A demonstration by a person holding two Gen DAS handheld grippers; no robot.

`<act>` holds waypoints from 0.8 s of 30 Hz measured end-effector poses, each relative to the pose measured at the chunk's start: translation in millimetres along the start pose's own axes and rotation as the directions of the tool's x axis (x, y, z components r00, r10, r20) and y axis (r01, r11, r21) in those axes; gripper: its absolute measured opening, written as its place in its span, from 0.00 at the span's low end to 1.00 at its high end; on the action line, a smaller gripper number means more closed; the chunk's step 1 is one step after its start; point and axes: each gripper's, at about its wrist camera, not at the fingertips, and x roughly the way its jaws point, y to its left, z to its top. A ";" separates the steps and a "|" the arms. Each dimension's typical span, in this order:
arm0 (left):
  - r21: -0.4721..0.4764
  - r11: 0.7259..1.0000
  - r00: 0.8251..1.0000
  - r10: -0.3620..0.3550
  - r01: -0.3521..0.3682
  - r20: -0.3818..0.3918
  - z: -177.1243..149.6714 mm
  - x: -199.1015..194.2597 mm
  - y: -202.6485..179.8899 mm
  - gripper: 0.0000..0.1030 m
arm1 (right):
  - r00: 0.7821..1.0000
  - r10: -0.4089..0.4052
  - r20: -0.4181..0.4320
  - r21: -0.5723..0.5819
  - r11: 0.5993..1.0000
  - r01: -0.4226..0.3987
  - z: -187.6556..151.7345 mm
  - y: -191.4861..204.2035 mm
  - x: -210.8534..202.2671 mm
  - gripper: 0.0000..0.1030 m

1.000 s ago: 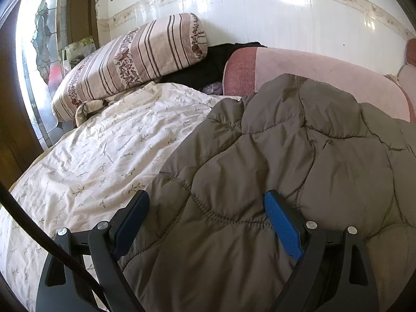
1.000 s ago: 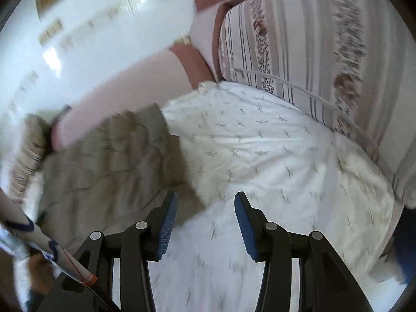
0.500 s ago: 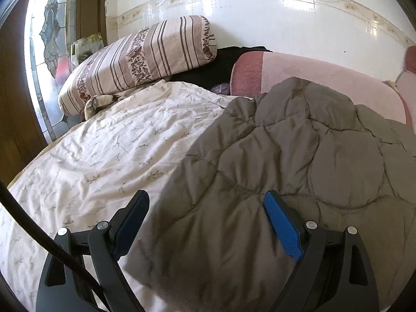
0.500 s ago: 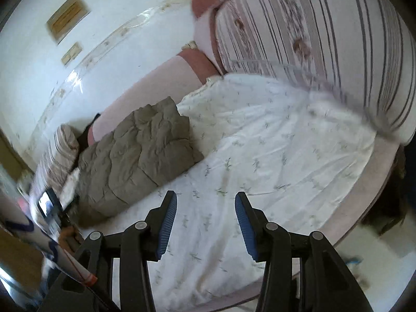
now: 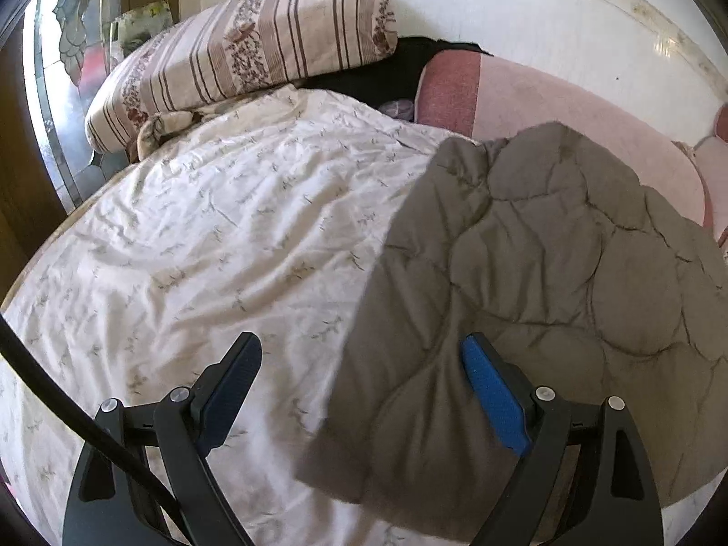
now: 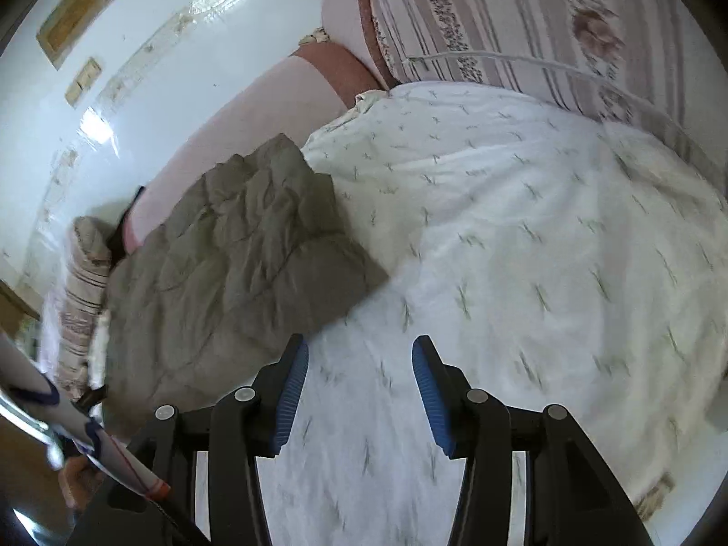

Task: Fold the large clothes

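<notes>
A grey-brown quilted jacket (image 5: 537,300) lies folded on the white patterned bedsheet (image 5: 218,245). In the left wrist view its near left edge runs between my fingers. My left gripper (image 5: 359,382) is open and empty, just above that edge. In the right wrist view the jacket (image 6: 236,268) lies to the left. My right gripper (image 6: 359,386) is open and empty over the bare sheet (image 6: 523,273), right of the jacket's near corner.
A striped pillow (image 5: 245,50) lies at the head of the bed, with a pink bolster (image 5: 546,109) along the white wall behind the jacket. A second striped pillow (image 6: 523,18) stands at the far right in the right wrist view. A dark garment (image 5: 386,68) lies between pillow and bolster.
My left gripper has shifted left and back, so the jacket's edge now shows between the fingers. My right gripper has swung about and now sits closer above the sheet. Both stay open.
</notes>
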 end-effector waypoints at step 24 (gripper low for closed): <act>-0.449 0.823 0.838 -0.487 0.347 -0.245 -32.5 24.0 63.0 0.88 | 0.977 0.215 0.012 0.439 0.877 -0.198 35.0 -8.1 98.1 0.83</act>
